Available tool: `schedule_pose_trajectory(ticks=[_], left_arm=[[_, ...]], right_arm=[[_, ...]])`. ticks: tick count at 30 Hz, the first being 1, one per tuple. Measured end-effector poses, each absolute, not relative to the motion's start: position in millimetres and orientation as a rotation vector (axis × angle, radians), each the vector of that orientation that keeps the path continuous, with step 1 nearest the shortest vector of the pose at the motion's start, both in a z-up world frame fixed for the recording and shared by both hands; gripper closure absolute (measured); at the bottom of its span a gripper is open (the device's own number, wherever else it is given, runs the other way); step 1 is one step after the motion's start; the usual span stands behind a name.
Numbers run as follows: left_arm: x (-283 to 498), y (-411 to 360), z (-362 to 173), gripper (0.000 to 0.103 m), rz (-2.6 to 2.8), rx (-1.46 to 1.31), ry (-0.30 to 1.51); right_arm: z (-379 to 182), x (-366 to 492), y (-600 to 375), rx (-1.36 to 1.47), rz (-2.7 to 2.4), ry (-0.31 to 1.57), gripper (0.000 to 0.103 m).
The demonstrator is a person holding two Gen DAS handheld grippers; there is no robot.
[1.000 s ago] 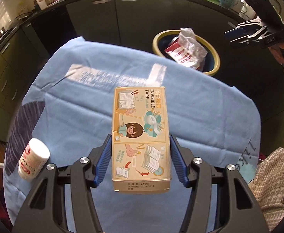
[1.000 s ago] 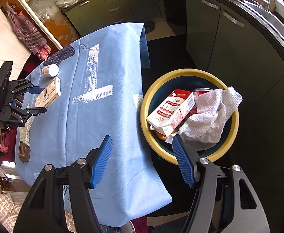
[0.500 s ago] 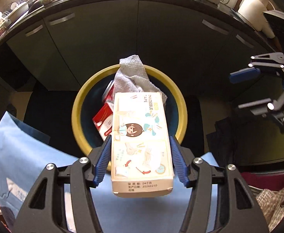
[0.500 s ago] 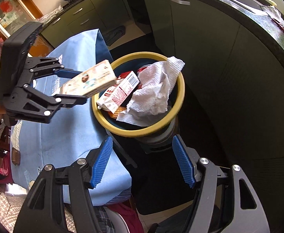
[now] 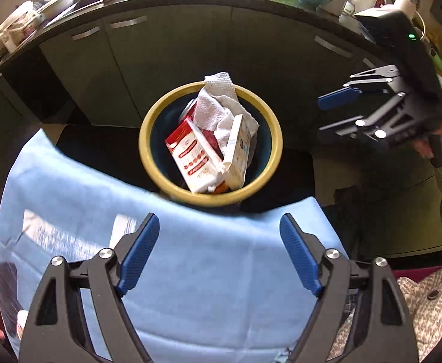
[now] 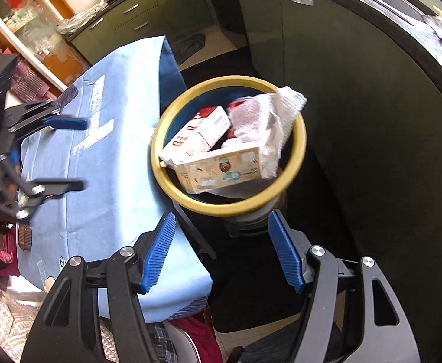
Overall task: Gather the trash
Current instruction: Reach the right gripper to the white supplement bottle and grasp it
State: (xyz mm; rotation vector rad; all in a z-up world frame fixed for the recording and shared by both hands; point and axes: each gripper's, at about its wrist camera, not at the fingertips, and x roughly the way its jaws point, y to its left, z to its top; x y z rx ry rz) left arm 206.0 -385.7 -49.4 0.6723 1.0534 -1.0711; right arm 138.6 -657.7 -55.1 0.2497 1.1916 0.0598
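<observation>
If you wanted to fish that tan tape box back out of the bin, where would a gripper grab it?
Probably from above, by its upper long edge. The tape box stands tilted on edge in the bin, leaning against the red carton, so its two broad faces are the sides to pinch. The crumpled paper towel crowds one end; the other end looks freer.

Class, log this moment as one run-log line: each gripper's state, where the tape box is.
left gripper: open, empty | right gripper: open, empty | tape box: in bin, on carton
</observation>
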Motion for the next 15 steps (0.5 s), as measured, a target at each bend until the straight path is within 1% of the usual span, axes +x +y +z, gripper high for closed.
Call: schedule_pose_trajectory(ticks=[4, 6, 9, 12, 14, 15], left_arm=[[189, -301, -32, 0.02, -0.978, 0.65, 1.04], [182, -256, -28, 0.016, -0.916, 0.628, 1.038], [173, -192, -26, 0.013, -0.793, 0.571, 1.041], [171, -130, -26, 0.012, -0.678, 0.455, 1.056], [171, -100, -25, 0.012, -0.61, 0.406, 1.052], [170, -85, -25, 0.011, -0.579, 0.377, 1.048]], right_arm=[[-45, 168, -621, 0.183, 0.135, 1.194, 0.039], [-41, 191, -594, 0.141, 0.19, 1.194, 0.038], [-36, 231, -538, 0.063, 0.315, 1.192, 0.036], [-32, 276, -465, -0.033, 0.502, 1.165, 0.035], [-25, 301, -415, -0.125, 0.6, 1.115, 0.029], [-22, 313, -388, -0.182, 0.64, 1.085, 0.027]])
